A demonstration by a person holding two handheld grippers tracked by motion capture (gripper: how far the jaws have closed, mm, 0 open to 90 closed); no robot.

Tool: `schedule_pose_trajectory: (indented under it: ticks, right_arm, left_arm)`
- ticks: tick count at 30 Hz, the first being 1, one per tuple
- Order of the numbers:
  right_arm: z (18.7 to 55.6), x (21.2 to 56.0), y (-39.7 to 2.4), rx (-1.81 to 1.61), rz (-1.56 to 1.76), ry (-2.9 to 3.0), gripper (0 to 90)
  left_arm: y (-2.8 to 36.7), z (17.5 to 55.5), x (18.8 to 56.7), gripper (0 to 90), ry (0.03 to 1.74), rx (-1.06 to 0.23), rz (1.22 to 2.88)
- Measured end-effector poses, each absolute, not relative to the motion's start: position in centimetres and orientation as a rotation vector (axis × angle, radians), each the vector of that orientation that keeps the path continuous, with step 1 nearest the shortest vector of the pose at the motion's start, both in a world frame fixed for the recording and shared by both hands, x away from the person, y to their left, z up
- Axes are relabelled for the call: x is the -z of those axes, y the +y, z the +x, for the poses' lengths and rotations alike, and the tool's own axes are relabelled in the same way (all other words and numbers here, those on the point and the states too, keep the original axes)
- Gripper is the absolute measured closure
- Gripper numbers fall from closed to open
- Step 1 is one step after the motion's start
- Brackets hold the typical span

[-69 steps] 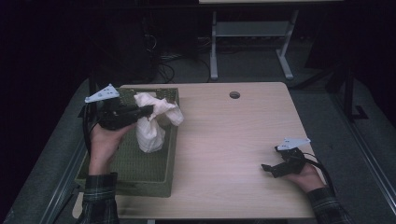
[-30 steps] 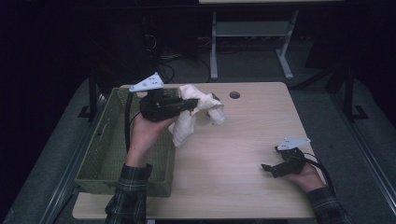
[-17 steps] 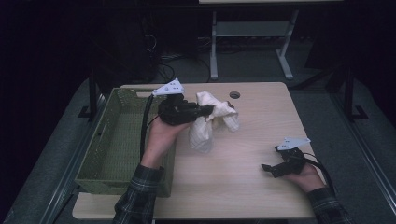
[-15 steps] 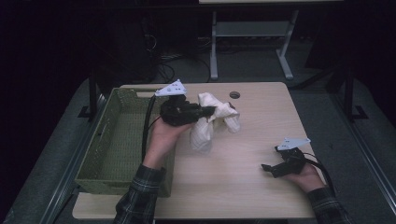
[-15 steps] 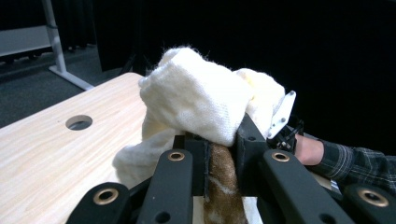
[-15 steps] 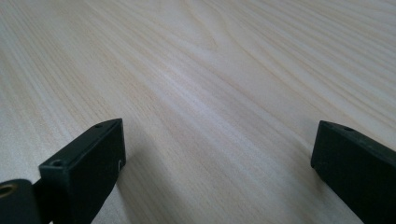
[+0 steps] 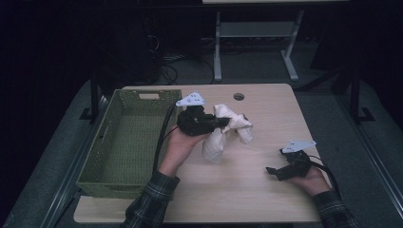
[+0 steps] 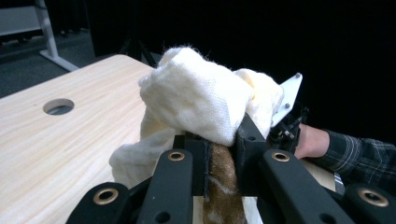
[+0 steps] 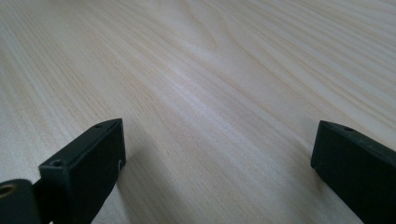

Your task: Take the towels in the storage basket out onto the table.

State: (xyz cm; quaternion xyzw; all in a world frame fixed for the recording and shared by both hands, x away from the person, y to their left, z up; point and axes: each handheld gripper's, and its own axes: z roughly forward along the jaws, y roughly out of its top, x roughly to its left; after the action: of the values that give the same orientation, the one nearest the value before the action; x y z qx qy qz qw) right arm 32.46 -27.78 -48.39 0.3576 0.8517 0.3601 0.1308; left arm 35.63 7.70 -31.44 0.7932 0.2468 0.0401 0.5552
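A crumpled cream-white cloth (image 7: 227,129) hangs from my left gripper (image 7: 225,124), which is shut on it just above the middle of the wooden table (image 7: 247,190). The cloth's lower end reaches down to the tabletop. In the left gripper view the cloth (image 8: 201,98) bulges over the jaws of my left gripper (image 8: 219,142), and a brown furry patch shows between them. My right gripper (image 7: 272,171) rests low at the table's front right, its jaws open. In the right gripper view only bare wood lies between the jaws of my right gripper (image 9: 215,149).
A green woven basket (image 7: 95,156) stands along the table's left side, right beside my left forearm. A round cable hole (image 7: 238,96) sits near the far edge. The other hand with its gripper (image 8: 289,116) shows beyond the cloth.
My left gripper has carried the cloth from above the basket rightward and down over the table's middle. The right gripper has stayed still.
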Motion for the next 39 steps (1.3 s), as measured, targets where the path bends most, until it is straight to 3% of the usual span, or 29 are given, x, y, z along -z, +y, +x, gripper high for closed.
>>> schedule_pose_trajectory:
  ticks: [21, 39]
  right_arm:
    - [32.5, 48.4, -27.8, -1.045, 1.039, 2.473, 2.5]
    - [32.5, 48.4, -27.8, -1.046, 1.037, 2.474, 2.5]
  left_arm:
    - [3.2, 35.0, 35.2, 78.4, 0.596, -0.11, 1.946]
    - [0.8, 35.9, 41.5, 78.0, 0.651, -0.121, 2.051]
